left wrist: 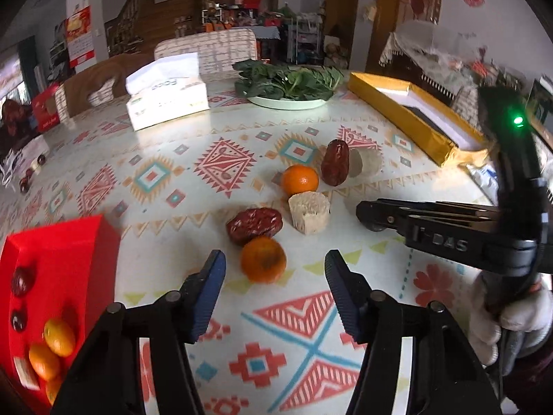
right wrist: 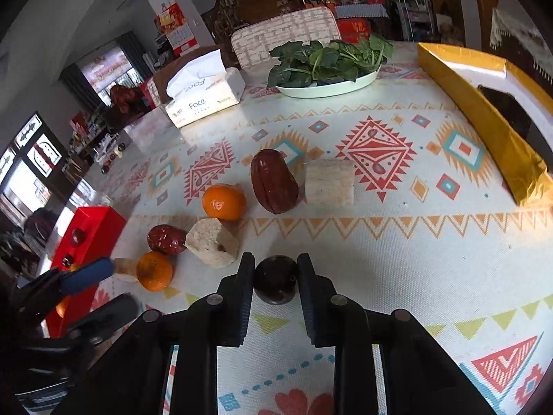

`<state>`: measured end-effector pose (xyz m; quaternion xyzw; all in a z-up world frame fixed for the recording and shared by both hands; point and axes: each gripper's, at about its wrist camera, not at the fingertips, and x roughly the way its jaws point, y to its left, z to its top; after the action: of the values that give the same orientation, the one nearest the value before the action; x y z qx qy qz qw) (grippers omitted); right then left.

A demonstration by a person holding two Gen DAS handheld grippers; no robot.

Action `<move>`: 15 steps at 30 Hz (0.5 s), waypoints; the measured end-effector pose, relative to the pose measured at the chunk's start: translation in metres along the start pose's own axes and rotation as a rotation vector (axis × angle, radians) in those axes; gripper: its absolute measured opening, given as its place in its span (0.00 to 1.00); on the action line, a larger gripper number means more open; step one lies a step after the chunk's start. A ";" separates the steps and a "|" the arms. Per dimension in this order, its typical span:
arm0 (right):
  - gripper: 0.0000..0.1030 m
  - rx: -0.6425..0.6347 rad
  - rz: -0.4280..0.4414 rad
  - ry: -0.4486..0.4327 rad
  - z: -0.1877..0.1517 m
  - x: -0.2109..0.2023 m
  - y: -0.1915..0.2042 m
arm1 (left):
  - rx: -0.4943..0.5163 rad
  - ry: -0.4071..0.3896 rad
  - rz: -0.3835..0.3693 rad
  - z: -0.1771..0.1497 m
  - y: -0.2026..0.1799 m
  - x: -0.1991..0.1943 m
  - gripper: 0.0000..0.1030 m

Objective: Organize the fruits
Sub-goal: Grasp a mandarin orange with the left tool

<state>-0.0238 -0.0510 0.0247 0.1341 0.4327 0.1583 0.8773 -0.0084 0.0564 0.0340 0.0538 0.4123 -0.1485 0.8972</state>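
My left gripper (left wrist: 274,266) is open, just in front of the near tangerine (left wrist: 263,258), which lies between its fingertips' line. Behind it lie a red date (left wrist: 254,224), a pale sugarcane chunk (left wrist: 308,212), a second tangerine (left wrist: 299,180), an upright date (left wrist: 334,167) and another chunk (left wrist: 365,162). A red box (left wrist: 52,294) at left holds dates and tangerines. My right gripper (right wrist: 275,276) is shut on a dark round fruit (right wrist: 275,283) above the tablecloth; it shows in the left wrist view (left wrist: 366,212).
A tissue box (left wrist: 166,97), a plate of leafy greens (left wrist: 288,84) and an open gold box (left wrist: 414,117) stand at the back of the patterned table. Chairs stand behind the far edge.
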 end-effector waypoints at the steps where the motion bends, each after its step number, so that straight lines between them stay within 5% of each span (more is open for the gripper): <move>1: 0.26 0.005 0.007 0.001 0.000 0.000 -0.001 | 0.007 0.005 0.007 0.001 0.000 0.003 0.58; 7: 0.26 0.027 0.024 0.005 0.001 -0.002 -0.005 | 0.048 0.048 0.042 0.005 -0.003 0.025 0.58; 10: 0.26 0.029 0.024 0.005 0.001 -0.002 -0.006 | 0.077 0.066 0.072 0.002 -0.007 0.033 0.33; 15: 0.27 0.033 0.021 0.003 0.002 -0.002 -0.007 | 0.077 0.050 0.101 -0.002 -0.005 0.030 0.30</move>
<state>-0.0225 -0.0581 0.0249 0.1527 0.4351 0.1605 0.8727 0.0071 0.0450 0.0099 0.1130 0.4255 -0.1175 0.8901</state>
